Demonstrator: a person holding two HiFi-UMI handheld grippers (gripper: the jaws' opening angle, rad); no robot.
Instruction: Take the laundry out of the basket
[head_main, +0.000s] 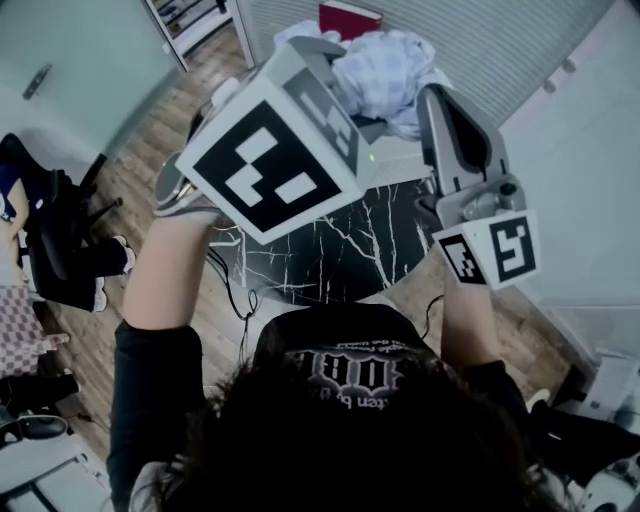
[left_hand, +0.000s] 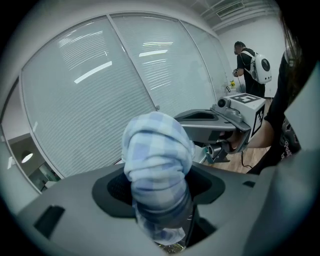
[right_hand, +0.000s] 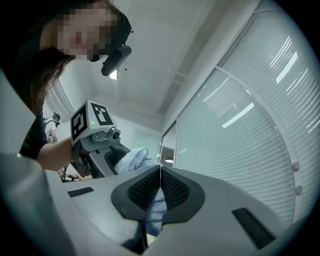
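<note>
- Currently left gripper (left_hand: 160, 189) clamps a bunched cloth (head_main: 385, 65); right gripper (right_hand: 160, 186) pinches only a thin fold.
- Risk: the thin fold slips out, cloth swings and drops.

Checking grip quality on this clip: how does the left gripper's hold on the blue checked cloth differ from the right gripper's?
The left gripper has its jaws well apart around a thick rolled bunch of the cloth; the right gripper has its jaws almost together on a thin fold. The left gripper's marker cube sits nearer the head camera than the right gripper's. Both hold the same cloth.
</note>
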